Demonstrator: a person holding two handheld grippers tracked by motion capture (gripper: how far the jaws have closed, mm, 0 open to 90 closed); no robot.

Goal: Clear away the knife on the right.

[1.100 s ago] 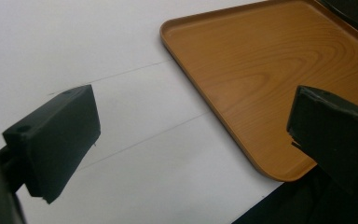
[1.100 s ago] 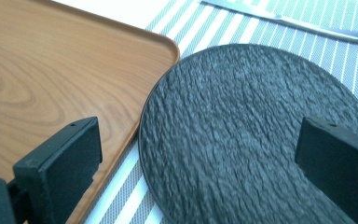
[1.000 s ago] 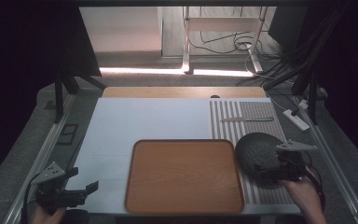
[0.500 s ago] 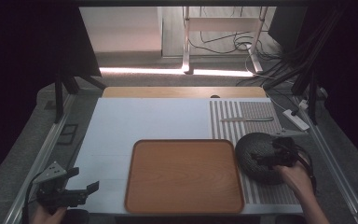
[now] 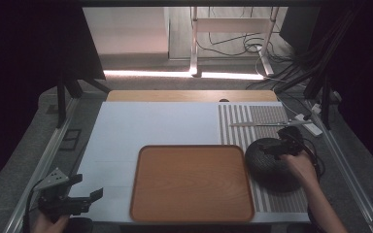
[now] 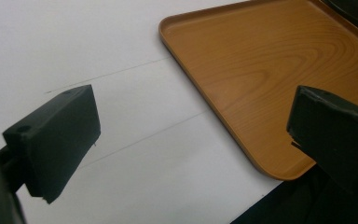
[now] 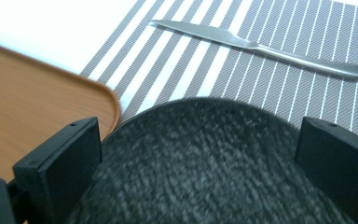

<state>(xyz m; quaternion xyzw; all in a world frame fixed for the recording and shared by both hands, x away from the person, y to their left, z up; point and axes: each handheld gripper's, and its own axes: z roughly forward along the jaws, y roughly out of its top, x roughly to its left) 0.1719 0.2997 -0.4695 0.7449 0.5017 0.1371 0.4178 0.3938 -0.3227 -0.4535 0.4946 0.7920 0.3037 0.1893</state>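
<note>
- While the right gripper (image 5: 285, 145) sits over the far edge of the dark textured bowl (image 5: 272, 164), its jaws stand spread wide, one to each side of the bowl's rounded body in the right gripper view, and they hold nothing yet.
- That bowl (image 7: 214, 163) rests on the striped placemat (image 5: 257, 121), just beside the right edge of the wooden tray (image 5: 192, 182); it appears to lie mouth-down, though the blur close to the lens makes that hard to be sure of.
- Judging by this layout, the work is at its start: the tray's surface is bare, and the bowl has not been lifted or moved onto it.
- A table knife (image 7: 261, 44) lies on the placemat beyond the bowl, well apart from both grippers and untouched.
- Off at the near left corner of the white table (image 5: 150, 121), the left gripper (image 5: 85, 198) hovers with its jaws apart and empty, the tray's corner (image 6: 261, 93) ahead of it.
- Left to do, as I read it: close on the bowl, carry it over, and then perhaps deal with the knife.
</note>
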